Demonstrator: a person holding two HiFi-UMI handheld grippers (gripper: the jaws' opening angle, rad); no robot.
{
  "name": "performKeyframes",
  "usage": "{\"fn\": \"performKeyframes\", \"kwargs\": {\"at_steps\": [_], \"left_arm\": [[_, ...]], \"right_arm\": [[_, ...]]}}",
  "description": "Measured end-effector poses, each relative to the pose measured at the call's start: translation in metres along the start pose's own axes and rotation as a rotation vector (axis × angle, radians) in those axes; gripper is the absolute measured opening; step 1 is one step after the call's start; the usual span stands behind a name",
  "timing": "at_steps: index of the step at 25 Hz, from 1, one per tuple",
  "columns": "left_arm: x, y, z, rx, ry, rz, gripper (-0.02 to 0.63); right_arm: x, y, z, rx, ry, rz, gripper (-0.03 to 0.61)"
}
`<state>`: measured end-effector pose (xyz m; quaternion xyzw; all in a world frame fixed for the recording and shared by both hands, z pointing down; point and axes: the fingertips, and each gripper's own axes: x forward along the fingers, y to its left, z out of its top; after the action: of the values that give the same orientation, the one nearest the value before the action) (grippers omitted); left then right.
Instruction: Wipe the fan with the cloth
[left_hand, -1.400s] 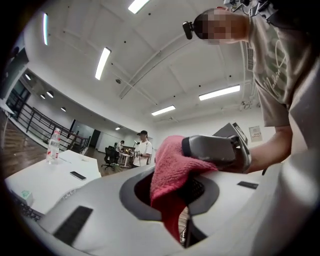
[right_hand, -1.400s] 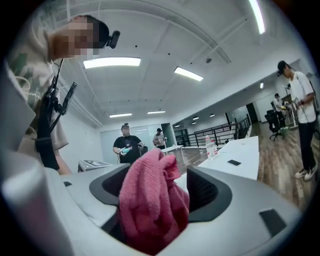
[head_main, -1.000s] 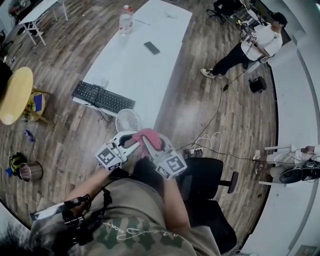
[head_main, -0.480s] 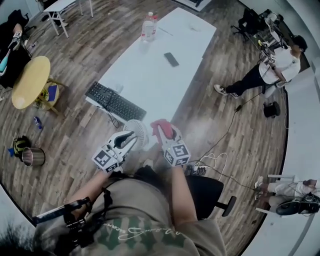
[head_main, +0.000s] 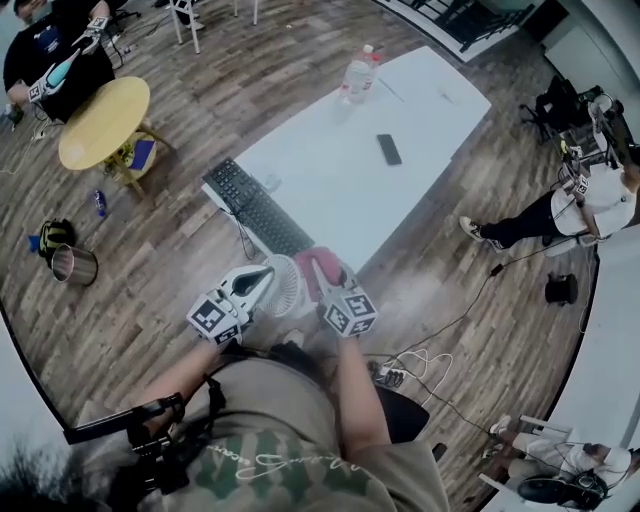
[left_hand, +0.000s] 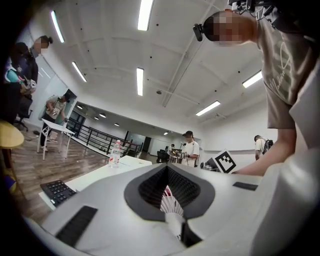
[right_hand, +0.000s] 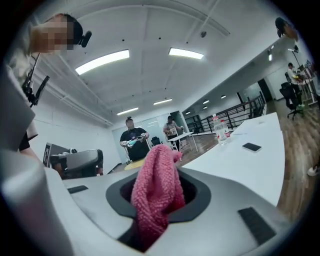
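Note:
A small white fan (head_main: 287, 285) stands at the near corner of the white table (head_main: 360, 180). My left gripper (head_main: 265, 273) meets it from the left. Its jaws have just been closing and now pinch the fan's ribbed white rim (left_hand: 170, 204). My right gripper (head_main: 322, 268) sits at the fan's right side, shut on a pink cloth (head_main: 318, 266). The cloth (right_hand: 156, 195) bulges up out of the jaws in the right gripper view. In the head view it lies against the fan's right edge. I cannot tell whether it presses on the grille.
A black keyboard (head_main: 258, 208) lies on the table just beyond the fan, with a phone (head_main: 388, 149) and a bottle (head_main: 358, 75) farther off. Cables and a power strip (head_main: 390, 375) lie on the floor to the right. A yellow round table (head_main: 103, 122) and a metal bucket (head_main: 74, 266) stand left.
Both grippers have moved forward to flank the fan. The left jaws, open beside the fan before, have closed on its rim. The cloth stays in the right gripper.

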<state>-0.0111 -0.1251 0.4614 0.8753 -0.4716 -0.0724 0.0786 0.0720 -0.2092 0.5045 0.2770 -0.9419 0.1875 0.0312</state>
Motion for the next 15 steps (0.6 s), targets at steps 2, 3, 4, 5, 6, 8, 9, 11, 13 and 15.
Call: {"fn": "performKeyframes", "kwargs": {"at_steps": [2, 3, 4, 5, 6, 8, 9, 11, 13, 15], "left_arm": [[0.002, -0.001, -0.004, -0.002, 0.012, 0.000, -0.009], [0.003, -0.002, -0.005, -0.002, 0.016, -0.005, -0.009], [0.005, -0.003, -0.006, -0.001, 0.020, -0.010, -0.009], [0.006, -0.003, -0.006, 0.000, 0.024, -0.013, -0.009], [0.007, -0.002, -0.006, 0.000, 0.026, -0.016, -0.009], [0.009, -0.001, -0.006, -0.002, 0.029, -0.017, -0.011], [0.010, -0.001, -0.008, -0.004, 0.031, -0.017, -0.009], [0.013, -0.004, -0.010, -0.010, 0.035, -0.016, -0.009], [0.016, -0.007, -0.010, -0.021, 0.035, -0.025, -0.009], [0.016, -0.008, -0.009, -0.030, 0.036, -0.044, -0.009]], "right_arm": [[0.006, 0.001, -0.008, -0.016, 0.034, 0.010, 0.091], [0.009, 0.002, -0.011, -0.019, 0.046, 0.018, 0.091], [0.010, 0.004, -0.013, -0.017, 0.052, 0.026, 0.091], [0.011, 0.006, -0.014, -0.015, 0.055, 0.035, 0.091], [0.011, 0.008, -0.014, -0.014, 0.055, 0.042, 0.091], [0.008, 0.013, -0.014, -0.011, 0.049, 0.055, 0.091], [0.005, 0.015, -0.014, -0.006, 0.041, 0.062, 0.091], [-0.003, 0.016, -0.012, 0.008, 0.026, 0.070, 0.091], [-0.011, 0.016, -0.009, 0.028, 0.017, 0.063, 0.091], [-0.015, 0.019, -0.008, 0.051, 0.009, 0.042, 0.091]]}}
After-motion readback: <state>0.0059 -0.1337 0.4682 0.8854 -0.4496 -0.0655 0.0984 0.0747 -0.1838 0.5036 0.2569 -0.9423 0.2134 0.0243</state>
